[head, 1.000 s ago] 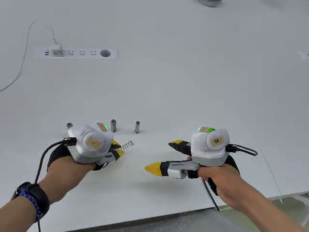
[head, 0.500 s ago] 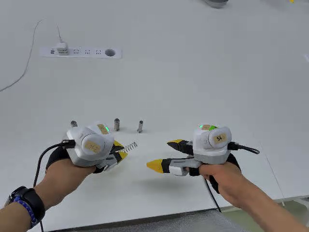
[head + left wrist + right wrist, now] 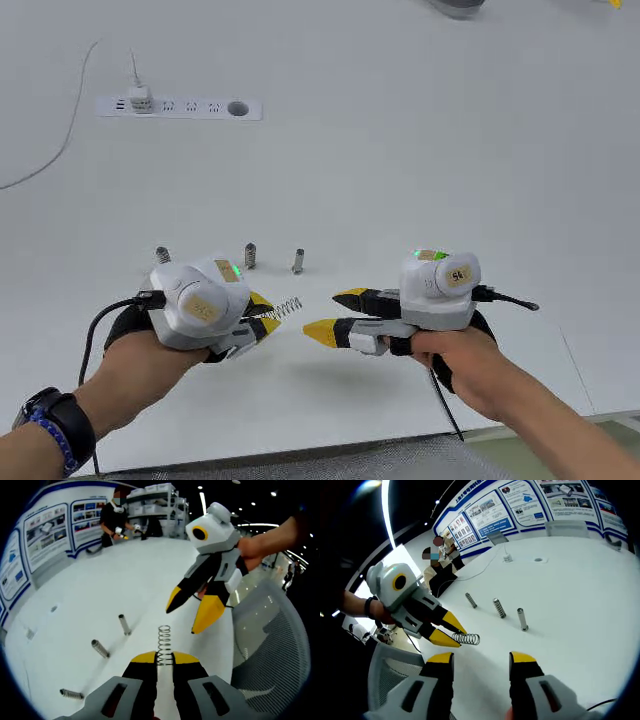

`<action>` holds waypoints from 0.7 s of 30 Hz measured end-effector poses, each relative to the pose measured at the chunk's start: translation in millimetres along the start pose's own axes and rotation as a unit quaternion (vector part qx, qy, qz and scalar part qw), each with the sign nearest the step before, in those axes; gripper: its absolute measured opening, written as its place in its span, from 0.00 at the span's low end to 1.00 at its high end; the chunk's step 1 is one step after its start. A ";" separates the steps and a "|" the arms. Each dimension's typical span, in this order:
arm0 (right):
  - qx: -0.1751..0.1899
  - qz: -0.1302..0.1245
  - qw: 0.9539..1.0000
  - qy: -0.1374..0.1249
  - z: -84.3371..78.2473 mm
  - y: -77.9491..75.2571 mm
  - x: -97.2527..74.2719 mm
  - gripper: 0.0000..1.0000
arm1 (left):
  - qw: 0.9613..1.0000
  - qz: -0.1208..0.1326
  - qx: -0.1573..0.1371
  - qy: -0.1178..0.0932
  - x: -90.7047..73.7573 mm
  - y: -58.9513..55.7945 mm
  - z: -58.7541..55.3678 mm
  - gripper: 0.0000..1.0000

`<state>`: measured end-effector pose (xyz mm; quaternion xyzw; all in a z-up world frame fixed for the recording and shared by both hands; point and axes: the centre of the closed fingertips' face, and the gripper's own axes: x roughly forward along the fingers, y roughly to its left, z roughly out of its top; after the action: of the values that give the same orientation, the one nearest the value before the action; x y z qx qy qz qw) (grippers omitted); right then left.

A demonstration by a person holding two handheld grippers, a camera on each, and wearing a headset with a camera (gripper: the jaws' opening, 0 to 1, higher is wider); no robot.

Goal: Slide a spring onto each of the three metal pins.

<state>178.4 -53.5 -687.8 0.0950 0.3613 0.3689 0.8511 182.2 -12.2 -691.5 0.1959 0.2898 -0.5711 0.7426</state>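
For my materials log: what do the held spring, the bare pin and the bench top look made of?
Spring: thin coiled wire, bright grey, likely steel. Bare pin: dull silver metal, apparently machined. Bench top: smooth matte white, possibly laminate; cannot tell.

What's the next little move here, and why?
Probably ease the open right gripper onto the free end of the spring, which the left gripper pinches by its other end. The spring juts sideways toward the right gripper's tips, and the rightmost pin stands bare while the middle pin and leftmost pin already wear springs.
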 end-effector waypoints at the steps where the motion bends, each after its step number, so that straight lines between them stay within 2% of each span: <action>1: 0.006 0.003 1.000 -0.002 0.8 0.5 0.1 0.44 | 1.000 -0.003 0.003 -0.001 1.0 -2.1 1.7 0.10; 11: 0.052 0.033 0.998 -0.017 6.3 4.9 -3.8 0.31 | 0.999 -0.020 0.029 -0.016 3.6 -16.9 21.2 0.10; 21: 0.092 0.062 0.994 -0.025 10.6 11.1 -8.2 0.23 | 0.998 -0.036 0.050 -0.020 4.7 -24.4 26.9 0.10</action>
<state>175.7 -50.2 -671.0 0.2042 0.3661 0.3834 0.8230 165.1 -39.0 -673.3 0.2107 0.2529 -0.6149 0.7166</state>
